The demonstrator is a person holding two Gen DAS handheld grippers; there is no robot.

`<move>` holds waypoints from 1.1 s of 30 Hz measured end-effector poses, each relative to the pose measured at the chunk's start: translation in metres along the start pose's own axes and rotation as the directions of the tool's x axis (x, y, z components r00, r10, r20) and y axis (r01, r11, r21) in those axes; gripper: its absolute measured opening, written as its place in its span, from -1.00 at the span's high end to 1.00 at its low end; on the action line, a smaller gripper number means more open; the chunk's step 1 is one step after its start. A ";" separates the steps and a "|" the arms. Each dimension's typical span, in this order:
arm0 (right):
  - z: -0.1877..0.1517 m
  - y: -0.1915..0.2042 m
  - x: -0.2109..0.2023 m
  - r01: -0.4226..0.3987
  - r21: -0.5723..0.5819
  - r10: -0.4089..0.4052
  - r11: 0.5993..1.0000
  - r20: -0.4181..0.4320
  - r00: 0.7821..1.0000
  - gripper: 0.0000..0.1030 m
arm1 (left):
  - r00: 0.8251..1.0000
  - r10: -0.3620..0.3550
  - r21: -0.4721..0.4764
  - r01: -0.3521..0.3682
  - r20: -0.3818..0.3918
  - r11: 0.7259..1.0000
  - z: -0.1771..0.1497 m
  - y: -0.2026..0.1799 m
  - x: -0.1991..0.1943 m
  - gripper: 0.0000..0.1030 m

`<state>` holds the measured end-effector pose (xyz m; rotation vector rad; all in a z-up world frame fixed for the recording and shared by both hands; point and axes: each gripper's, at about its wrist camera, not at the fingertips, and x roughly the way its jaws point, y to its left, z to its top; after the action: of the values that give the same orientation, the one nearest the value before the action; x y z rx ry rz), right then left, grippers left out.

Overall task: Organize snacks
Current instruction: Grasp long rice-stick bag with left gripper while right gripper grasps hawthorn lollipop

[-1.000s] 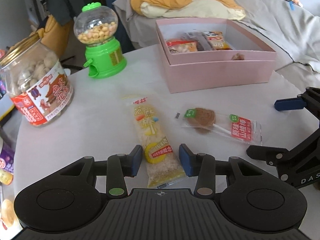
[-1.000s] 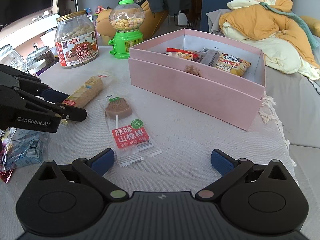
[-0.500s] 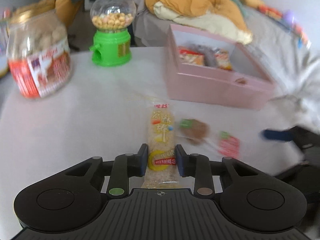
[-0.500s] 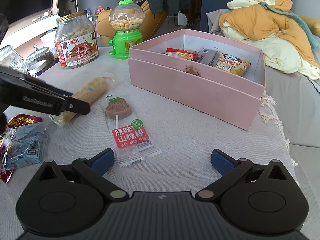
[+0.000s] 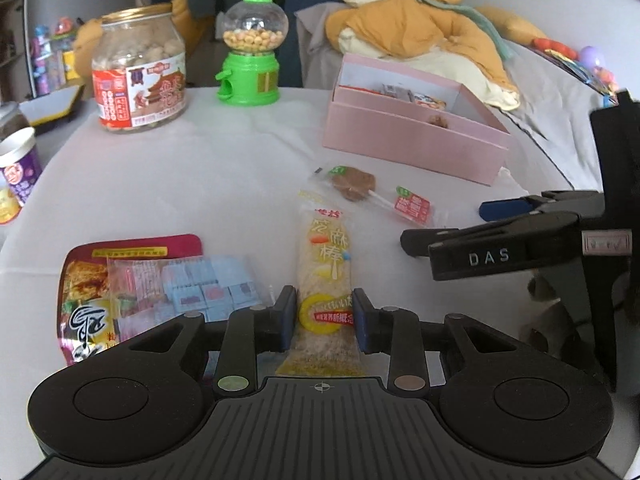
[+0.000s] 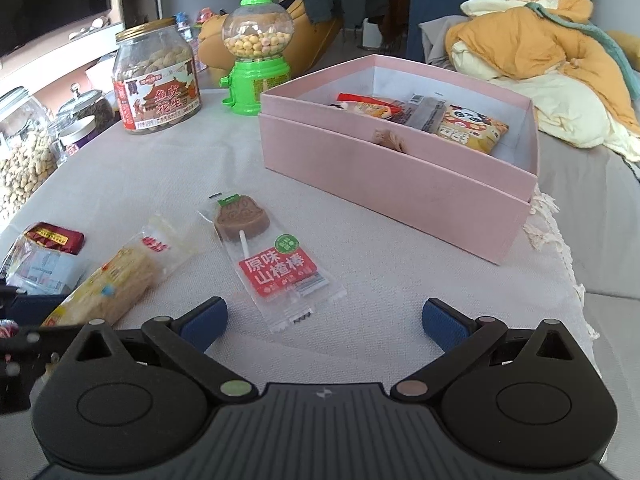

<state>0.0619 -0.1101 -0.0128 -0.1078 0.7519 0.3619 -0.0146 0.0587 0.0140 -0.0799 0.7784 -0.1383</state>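
My left gripper point(image 5: 324, 316) is shut on the near end of a long yellow sesame-stick packet point(image 5: 326, 256), held pointing forward above the table; the packet also shows in the right wrist view point(image 6: 116, 280). A wrapped hawthorn lollipop point(image 6: 264, 252) lies on the white cloth just ahead of my right gripper point(image 6: 324, 320), which is open and empty. The lollipop also shows in the left wrist view point(image 5: 372, 194). The open pink box point(image 6: 400, 172) holds several snack packets and stands behind the lollipop.
A peanut jar point(image 5: 138, 80) and a green candy dispenser point(image 5: 250, 68) stand at the back. A red snack bag with blue packets on it point(image 5: 140, 288) lies at the left. Glass jars point(image 6: 24, 152) stand at the table's left edge. A heap of bedding point(image 6: 552, 64) lies behind the box.
My left gripper closed on the sesame-stick packet, lifted it and drew back toward the left. The lollipop and my right gripper have stayed put.
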 end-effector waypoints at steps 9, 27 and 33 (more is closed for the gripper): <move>0.044 -0.005 0.029 -0.039 -0.023 0.036 0.999 -0.115 0.993 -1.00 | 0.999 -0.025 -0.031 0.026 0.032 0.999 -0.005 0.005 -0.002 0.34; 0.007 -0.005 -0.027 -0.057 -0.057 0.051 0.997 -0.100 0.994 0.12 | 0.996 -0.080 -0.101 0.083 0.026 0.991 0.000 0.013 0.001 0.29; -0.005 -0.014 -0.039 -0.023 -0.057 0.018 0.998 -0.081 0.997 0.00 | 0.996 -0.092 -0.135 0.093 0.017 0.987 0.006 0.014 0.007 0.29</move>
<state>0.0379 -0.1350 0.0100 -0.1705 0.8227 0.4011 -0.0037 0.0719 0.0116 -0.2452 0.7729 -0.1727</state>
